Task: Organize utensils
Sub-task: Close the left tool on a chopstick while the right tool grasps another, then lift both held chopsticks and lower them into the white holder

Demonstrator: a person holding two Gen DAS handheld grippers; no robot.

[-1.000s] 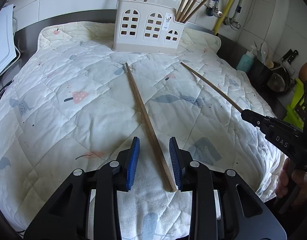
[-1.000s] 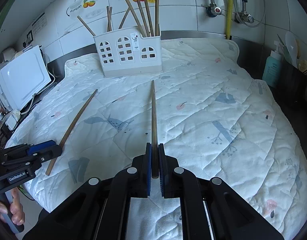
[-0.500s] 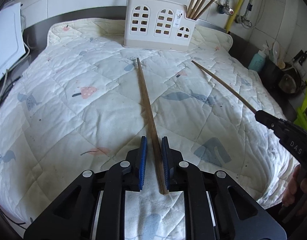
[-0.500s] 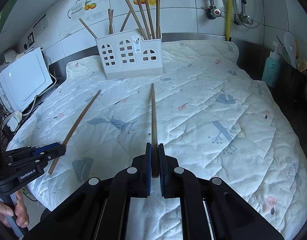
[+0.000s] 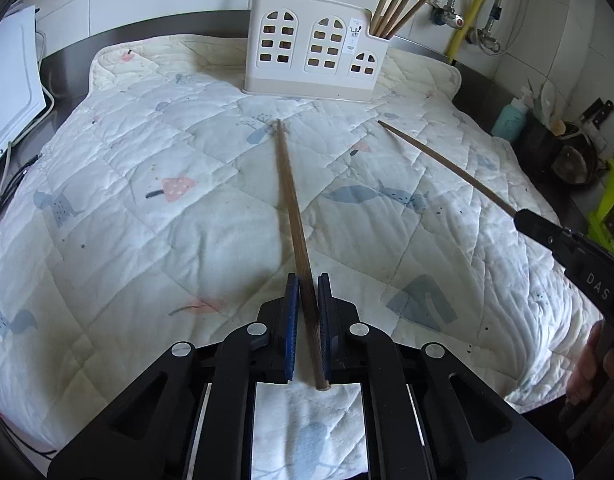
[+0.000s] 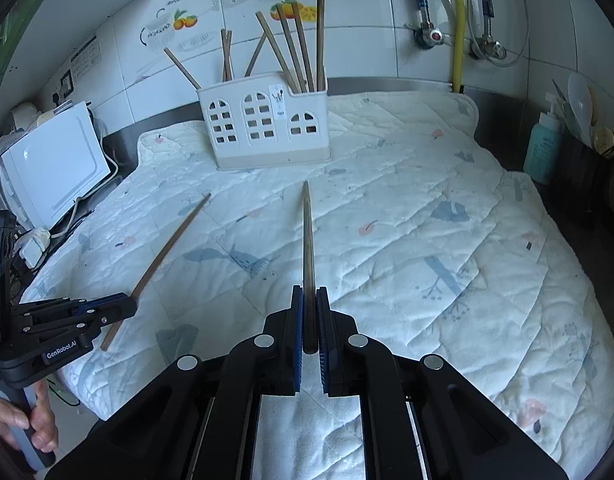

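Observation:
A long wooden chopstick [image 5: 291, 200] lies along the quilted mat [image 5: 147, 260], its tip toward the white utensil holder [image 5: 311, 60]. My left gripper [image 5: 307, 280] is closing on the chopstick's near end, and both blue pads sit against its sides. My right gripper [image 6: 311, 292] is shut on a second chopstick [image 6: 307, 232], which points at the holder [image 6: 267, 128]. Several chopsticks stand in the holder. In the right wrist view the left gripper [image 6: 125, 306] and its chopstick [image 6: 171, 240] show at the left. The right gripper [image 5: 523, 216] and its chopstick [image 5: 447, 168] appear at the right of the left wrist view.
A white appliance [image 6: 55, 164] with cables stands left of the mat. A teal bottle [image 6: 543, 152] and dark kitchenware sit on the right. Pipes and taps [image 6: 459, 20] run along the tiled back wall. A person's hand [image 6: 39, 428] grips the left handle.
The left gripper's jaws went from wide apart to closed around the near end of the chopstick on the mat. The right gripper has kept its hold and barely shifted.

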